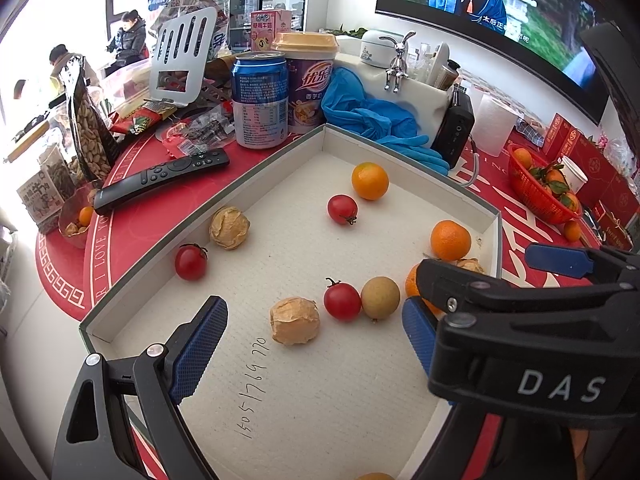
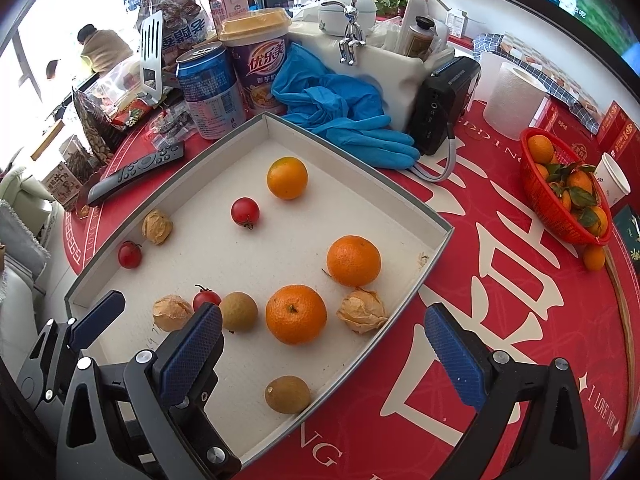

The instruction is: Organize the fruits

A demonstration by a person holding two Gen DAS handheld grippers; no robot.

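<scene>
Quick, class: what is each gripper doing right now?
Left gripper: jaws open, holding nothing, above the tray.
Right gripper: jaws open, holding nothing.

Cardboard tray (image 2: 434, 240), matt textured liner; glossy tomato (image 2: 245, 211); papery physalis husk (image 2: 362, 311).

Two near, downward-angled wrist views from the near side, both sharing the tray (image 1: 408, 168) (image 2: 168, 196).

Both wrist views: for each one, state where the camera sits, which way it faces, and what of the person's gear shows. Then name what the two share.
Left wrist: rides the left gripper, looking along open fingers into the tray; the right gripper intrudes.
Right wrist: rides the right gripper, over the tray's right edge; the left gripper shows.
Shared: tray, blue can.
</scene>
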